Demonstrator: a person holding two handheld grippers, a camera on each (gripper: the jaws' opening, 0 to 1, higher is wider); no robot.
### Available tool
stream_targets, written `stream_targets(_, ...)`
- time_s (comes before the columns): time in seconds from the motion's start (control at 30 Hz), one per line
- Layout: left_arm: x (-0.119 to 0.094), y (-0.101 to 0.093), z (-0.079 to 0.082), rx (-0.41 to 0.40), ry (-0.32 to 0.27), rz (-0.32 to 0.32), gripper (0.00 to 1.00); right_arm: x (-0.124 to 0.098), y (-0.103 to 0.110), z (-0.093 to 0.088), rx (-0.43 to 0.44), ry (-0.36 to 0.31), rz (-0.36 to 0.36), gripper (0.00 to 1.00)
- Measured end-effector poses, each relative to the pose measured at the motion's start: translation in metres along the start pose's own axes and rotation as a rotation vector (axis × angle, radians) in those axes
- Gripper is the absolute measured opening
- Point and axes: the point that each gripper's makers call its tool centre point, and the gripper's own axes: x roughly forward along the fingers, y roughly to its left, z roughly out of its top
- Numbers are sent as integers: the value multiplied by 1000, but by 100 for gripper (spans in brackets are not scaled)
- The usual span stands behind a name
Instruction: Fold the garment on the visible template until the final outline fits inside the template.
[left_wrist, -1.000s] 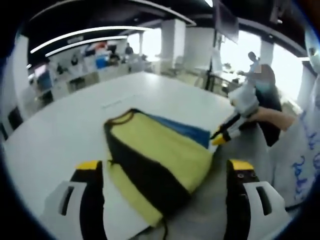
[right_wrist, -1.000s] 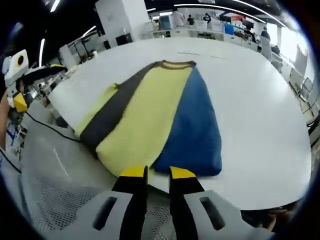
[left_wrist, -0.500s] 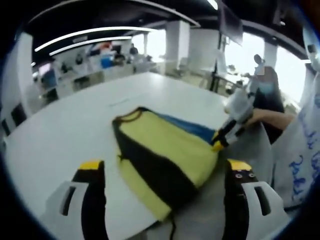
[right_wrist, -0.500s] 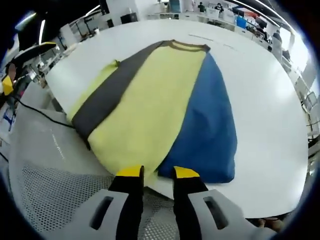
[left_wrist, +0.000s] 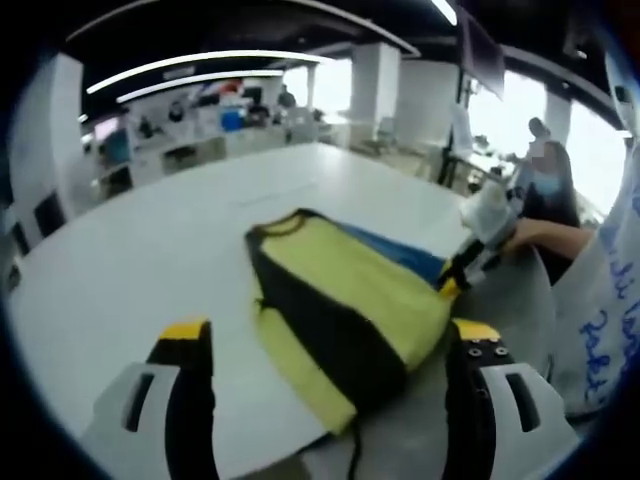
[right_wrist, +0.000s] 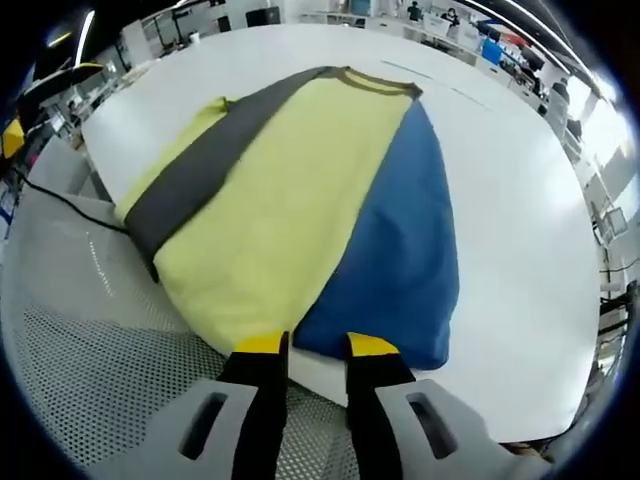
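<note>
i have the garment (right_wrist: 300, 210) lying flat on the white table (right_wrist: 510, 180), hem toward me at the near edge, collar away at 12 o'clock in the right gripper view. it reads as 3 bands: grey at 9 o'clock, yellow down the middle, blue at 3 o'clock. my right gripper (right_wrist: 315, 347) sits at 6 o'clock just off the hem, where yellow meets blue; its jaws stand a little apart with nothing between them, so i call it released. my left gripper (left_wrist: 330, 335) is spread wide and holds nothing, with the garment's grey and yellow side hanging over the table edge between its jaws.

as i judge it, the step in hand is taking the hem for a fold. to do it well i should go in low, catch every layer at the hem, lift no more than needed and carry it straight toward the collar so the edges stay square.

the left gripper view gives me the right gripper from the side at 3 o'clock, touching or just beside the far corner of the hem. the right gripper view gives me the whole outline instead. i cannot make out any template marking in either.
</note>
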Motion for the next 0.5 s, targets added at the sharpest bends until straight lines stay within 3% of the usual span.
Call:
stream_targets(0.17, 2, 1, 1, 1, 8, -11, 92, 11, 2, 3, -17, 14, 11, 22)
stream_targets(0.43, -6, 5, 3, 1, 18, -14, 91, 6, -3, -2, 0, 19, 22, 18)
stream_targets(0.5, -5, 7, 3, 2, 19, -1, 91, 5, -1, -3, -4, 22, 29, 13)
